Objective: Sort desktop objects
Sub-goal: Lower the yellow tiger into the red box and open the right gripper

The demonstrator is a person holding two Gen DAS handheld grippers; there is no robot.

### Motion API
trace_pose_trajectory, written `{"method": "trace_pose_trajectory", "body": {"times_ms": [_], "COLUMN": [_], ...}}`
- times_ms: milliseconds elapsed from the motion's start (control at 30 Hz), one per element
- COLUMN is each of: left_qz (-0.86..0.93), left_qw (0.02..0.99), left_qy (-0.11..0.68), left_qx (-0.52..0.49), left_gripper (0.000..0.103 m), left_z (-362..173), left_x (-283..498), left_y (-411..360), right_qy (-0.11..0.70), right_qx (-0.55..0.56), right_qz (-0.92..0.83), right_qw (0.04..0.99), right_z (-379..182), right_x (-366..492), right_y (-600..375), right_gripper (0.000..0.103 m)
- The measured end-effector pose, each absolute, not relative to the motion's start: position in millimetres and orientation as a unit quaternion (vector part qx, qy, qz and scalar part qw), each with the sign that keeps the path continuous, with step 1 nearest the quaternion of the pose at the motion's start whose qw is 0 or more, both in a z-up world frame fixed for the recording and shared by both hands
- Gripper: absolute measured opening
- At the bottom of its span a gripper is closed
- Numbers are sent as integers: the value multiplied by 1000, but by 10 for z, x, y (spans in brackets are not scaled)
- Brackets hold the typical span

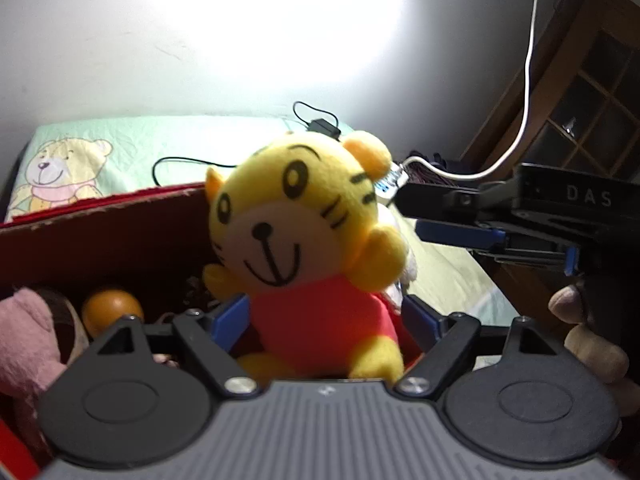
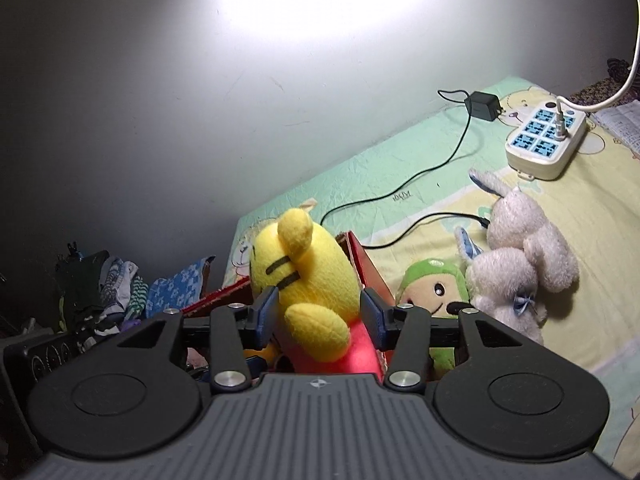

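A yellow tiger plush [image 1: 304,220] in a red shirt hangs upright over the open red box [image 1: 120,232]. My left gripper [image 1: 324,320] is shut on its body, with a blue pad pressed to each side. My right gripper [image 2: 318,316] is open around the tiger plush [image 2: 304,272] from the side, with its arm and head between the spread pads. In the left wrist view the right gripper [image 1: 408,216] reaches in from the right, tips beside the plush's cheek. A pink plush [image 1: 24,340] and an orange ball [image 1: 112,308] lie in the box.
On the pale green bedsheet [image 2: 440,168], right of the red box [image 2: 370,276], lie a white rabbit plush [image 2: 520,248] and a green-hatted doll [image 2: 432,284]. Farther back are a power strip [image 2: 544,140], a black adapter [image 2: 484,106] and cables. A hand [image 1: 592,344] holds the right gripper.
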State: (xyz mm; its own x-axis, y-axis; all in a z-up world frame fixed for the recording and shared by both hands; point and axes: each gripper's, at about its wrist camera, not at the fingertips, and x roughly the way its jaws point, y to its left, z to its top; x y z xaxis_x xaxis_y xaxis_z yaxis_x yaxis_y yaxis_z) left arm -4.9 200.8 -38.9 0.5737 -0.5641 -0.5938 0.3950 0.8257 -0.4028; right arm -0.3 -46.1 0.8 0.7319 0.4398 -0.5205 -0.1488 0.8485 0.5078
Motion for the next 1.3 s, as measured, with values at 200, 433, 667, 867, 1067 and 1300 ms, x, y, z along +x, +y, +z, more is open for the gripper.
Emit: {"method": "trace_pose_trajectory", "body": {"times_ms": [200,433,667,867,1067,1300], "left_qz": [-206,-166,-160,-140,-116,-70], "left_qw": [887,879,878,879,878,887], "left_qy": [369,406,418,432,443,446], "left_qx": [-184,-189,-172,-147,-140,-94], "left_gripper": [82,84,86,89,94,94], "left_z": [-398,-581,-665,-672,-640,-580], "left_x": [133,425,565,571,520,407], "left_y": [2362,2267,2151,2078,2128,2112], "right_qy": [265,283,366,386,379,364], "right_qx": [213,204,250,294,270,249], "right_qz": [210,296,243,226,228,252], "right_qw": [917,889,863,845,855,861], "right_z": [244,156,-279,-451,-369,-272], "right_x": [51,312,648,696,630,499], "right_y": [-342,-22,-29,-162,-74,-68], "right_gripper": [39,38,14,0,0,10]}}
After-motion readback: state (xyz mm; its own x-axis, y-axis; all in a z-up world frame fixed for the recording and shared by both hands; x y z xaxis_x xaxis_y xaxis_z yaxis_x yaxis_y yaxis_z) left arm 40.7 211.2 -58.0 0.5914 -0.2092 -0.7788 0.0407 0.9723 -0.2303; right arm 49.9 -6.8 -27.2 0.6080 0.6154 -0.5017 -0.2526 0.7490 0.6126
